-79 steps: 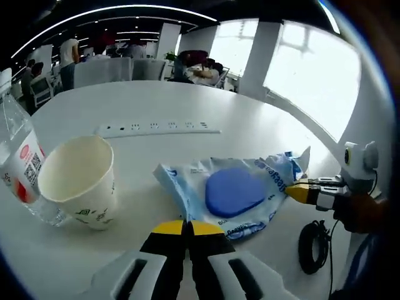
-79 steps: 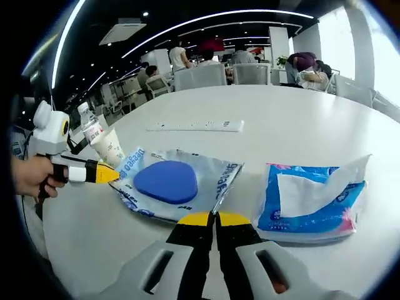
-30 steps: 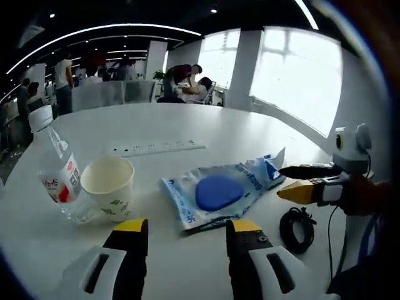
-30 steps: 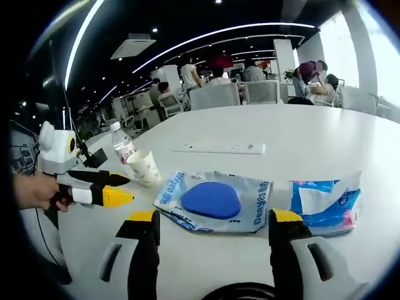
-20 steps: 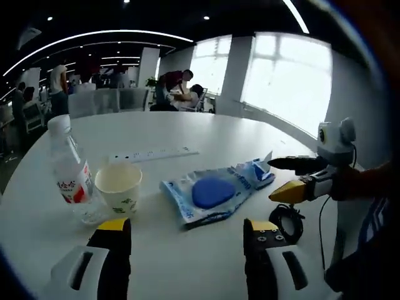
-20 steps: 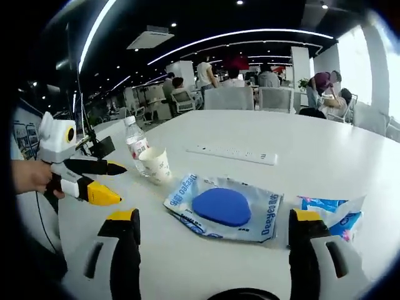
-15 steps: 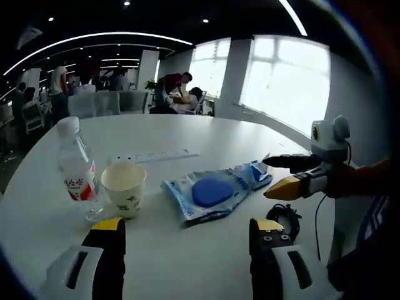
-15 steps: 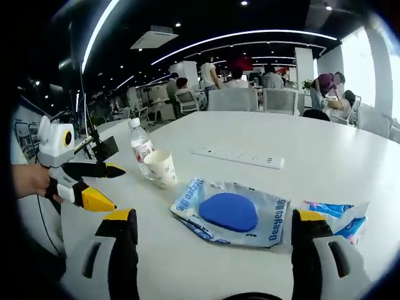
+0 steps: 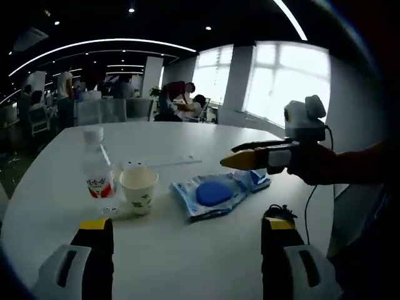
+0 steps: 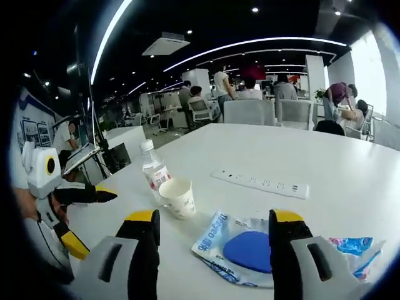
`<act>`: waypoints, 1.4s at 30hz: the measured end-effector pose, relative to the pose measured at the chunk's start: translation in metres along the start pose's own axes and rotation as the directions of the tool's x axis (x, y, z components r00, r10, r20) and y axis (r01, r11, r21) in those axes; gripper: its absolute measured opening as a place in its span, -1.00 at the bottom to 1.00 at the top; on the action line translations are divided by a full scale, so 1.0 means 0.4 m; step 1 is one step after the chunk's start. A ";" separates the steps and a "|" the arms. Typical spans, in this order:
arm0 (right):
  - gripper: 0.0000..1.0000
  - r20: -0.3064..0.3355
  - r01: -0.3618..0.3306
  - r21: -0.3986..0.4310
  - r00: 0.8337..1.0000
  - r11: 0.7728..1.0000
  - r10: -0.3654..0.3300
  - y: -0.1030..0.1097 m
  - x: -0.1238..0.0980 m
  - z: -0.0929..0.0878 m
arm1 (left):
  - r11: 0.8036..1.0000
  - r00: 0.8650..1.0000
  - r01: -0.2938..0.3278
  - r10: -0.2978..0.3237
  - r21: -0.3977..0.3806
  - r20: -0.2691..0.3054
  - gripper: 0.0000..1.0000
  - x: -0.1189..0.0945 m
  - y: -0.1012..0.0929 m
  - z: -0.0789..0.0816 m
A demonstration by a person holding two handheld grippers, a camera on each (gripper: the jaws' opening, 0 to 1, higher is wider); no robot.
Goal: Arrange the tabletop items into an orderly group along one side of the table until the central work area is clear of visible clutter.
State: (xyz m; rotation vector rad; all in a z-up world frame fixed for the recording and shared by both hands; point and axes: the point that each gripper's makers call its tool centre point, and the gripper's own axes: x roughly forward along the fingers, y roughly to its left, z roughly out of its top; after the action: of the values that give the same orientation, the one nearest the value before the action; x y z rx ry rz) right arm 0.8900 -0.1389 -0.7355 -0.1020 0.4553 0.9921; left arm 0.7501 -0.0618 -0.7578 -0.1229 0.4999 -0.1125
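On the white table [image 9: 187, 256] a water bottle [image 9: 99, 178] stands beside a paper cup [image 9: 139, 187]. Right of them lies a blue-and-white pack with a blue pad [image 9: 215, 192], and a blue tissue pack [image 9: 259, 179] touches its far end. My left gripper [image 9: 186, 228] is open, back from all of them. My right gripper [image 9: 236, 156], held by a hand, hovers open above the two packs. In the right gripper view the bottle [image 10: 153, 172], cup [image 10: 180, 197], pad pack [image 10: 247, 250] and tissue pack [image 10: 353, 247] lie beyond my open right gripper [image 10: 214, 222]. My left gripper [image 10: 94, 222] is open at the left.
A white power strip [image 9: 169, 164] lies further back on the table [image 10: 262, 181]. A black coiled cable [image 9: 278, 212] sits at the near right edge. Chairs, desks and people fill the office behind. Windows are at the right.
Both grippers were shut 2.6 s ago and have opened wide. Both cameras have pulled back and up from the items. The right gripper has risen above the packs.
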 end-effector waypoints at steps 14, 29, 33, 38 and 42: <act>-0.25 -0.069 -0.061 -0.106 0.996 0.993 0.054 0.074 0.145 0.009 | 1.000 0.999 0.007 -0.007 0.000 0.031 0.99 -0.064 0.003 0.018; -0.64 -0.143 -0.052 -0.028 0.989 0.998 0.048 0.114 0.239 0.006 | 1.000 0.998 0.020 -0.020 -0.002 0.058 0.99 -0.097 0.012 0.027; -0.68 -0.158 -0.037 -0.005 0.987 0.999 0.036 0.118 0.263 -0.002 | 1.000 0.998 0.015 -0.015 -0.003 0.062 0.99 -0.104 0.018 0.028; -0.74 -0.186 -0.020 0.025 0.982 0.999 0.024 0.130 0.279 -0.011 | 1.000 0.998 0.009 -0.009 -0.007 0.066 0.98 -0.113 0.030 0.028; -0.75 -0.214 0.011 0.082 0.977 0.997 0.007 0.126 0.290 -0.025 | 1.000 0.998 0.009 -0.009 -0.009 0.067 0.97 -0.119 0.031 0.027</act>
State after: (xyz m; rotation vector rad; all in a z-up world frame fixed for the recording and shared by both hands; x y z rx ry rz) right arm 0.8986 -0.0232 -0.7866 -0.1354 0.6935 0.9631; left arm 0.7148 -0.0421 -0.7278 -0.1379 0.4334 -0.1143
